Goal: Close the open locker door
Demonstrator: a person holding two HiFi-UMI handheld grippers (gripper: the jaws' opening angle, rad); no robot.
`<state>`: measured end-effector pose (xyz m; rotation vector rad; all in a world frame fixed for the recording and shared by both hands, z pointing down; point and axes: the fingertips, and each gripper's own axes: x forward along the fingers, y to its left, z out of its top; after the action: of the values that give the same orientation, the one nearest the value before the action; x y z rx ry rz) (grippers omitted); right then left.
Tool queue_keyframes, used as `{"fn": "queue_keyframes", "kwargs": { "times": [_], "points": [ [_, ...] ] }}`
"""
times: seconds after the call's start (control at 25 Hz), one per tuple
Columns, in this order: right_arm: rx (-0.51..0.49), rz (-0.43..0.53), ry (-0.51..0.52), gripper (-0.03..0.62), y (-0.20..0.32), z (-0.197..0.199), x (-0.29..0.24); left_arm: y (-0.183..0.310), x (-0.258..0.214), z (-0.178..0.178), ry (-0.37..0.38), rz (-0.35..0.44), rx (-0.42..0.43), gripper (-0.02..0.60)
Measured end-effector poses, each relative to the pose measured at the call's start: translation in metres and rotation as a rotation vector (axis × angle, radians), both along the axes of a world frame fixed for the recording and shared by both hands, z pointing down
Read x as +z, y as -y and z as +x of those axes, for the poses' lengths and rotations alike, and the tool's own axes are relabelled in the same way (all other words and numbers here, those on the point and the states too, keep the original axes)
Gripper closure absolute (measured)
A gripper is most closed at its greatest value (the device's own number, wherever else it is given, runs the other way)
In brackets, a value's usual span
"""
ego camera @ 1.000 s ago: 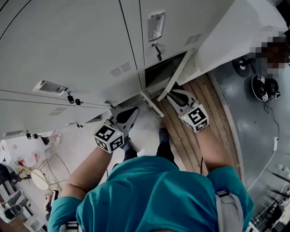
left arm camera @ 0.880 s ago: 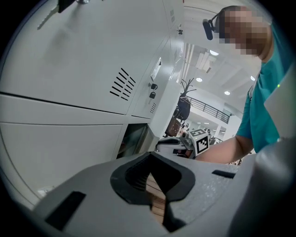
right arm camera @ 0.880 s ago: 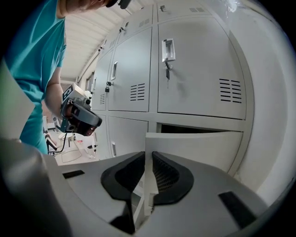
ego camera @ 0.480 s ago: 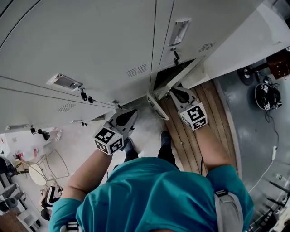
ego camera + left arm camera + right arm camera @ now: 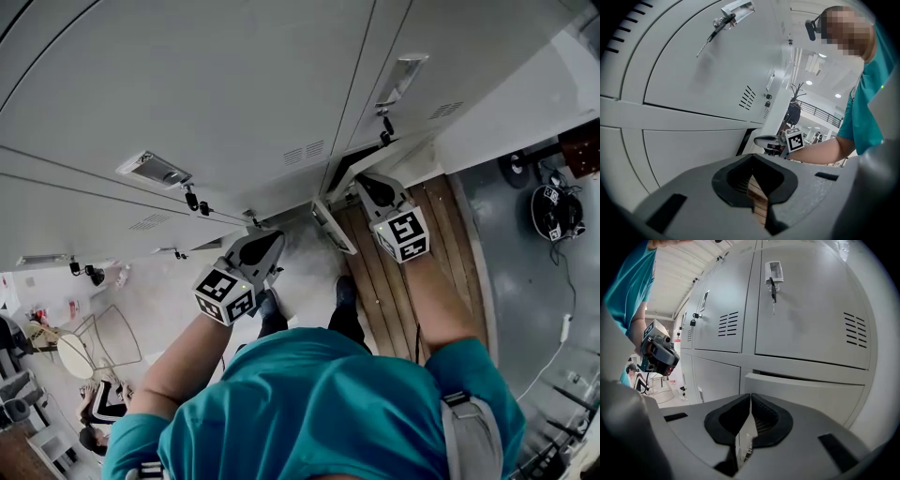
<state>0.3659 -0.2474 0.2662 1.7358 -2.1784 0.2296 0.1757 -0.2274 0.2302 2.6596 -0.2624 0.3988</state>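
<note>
Head view: person in a teal shirt (image 5: 319,403) stood facing a bank of grey lockers (image 5: 206,94). Locker door (image 5: 389,161) at lower right stood ajar by a narrow dark gap. Right gripper (image 5: 367,185) was just at the door's free edge, contact unclear. Left gripper (image 5: 267,246) hung apart from it, over the floor (image 5: 178,291).

Left gripper view: jaws together, nothing between them; lockers ahead, right gripper seen beyond.

Right gripper view: jaws had just been closing, now met at the tips with nothing held. Door panel stuck out slightly from the locker front, just ahead of the jaws.
</note>
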Motion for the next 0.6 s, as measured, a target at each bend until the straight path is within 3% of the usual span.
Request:
{"fn": "queue_keyframes", "kwargs": {
  "times": [0.6],
  "points": [
    [0.044, 0.006, -0.007, 0.588, 0.038, 0.004, -0.001, 0.013, -0.002, -0.016, -0.006, -0.003, -0.033, 0.578]
  ]
}}
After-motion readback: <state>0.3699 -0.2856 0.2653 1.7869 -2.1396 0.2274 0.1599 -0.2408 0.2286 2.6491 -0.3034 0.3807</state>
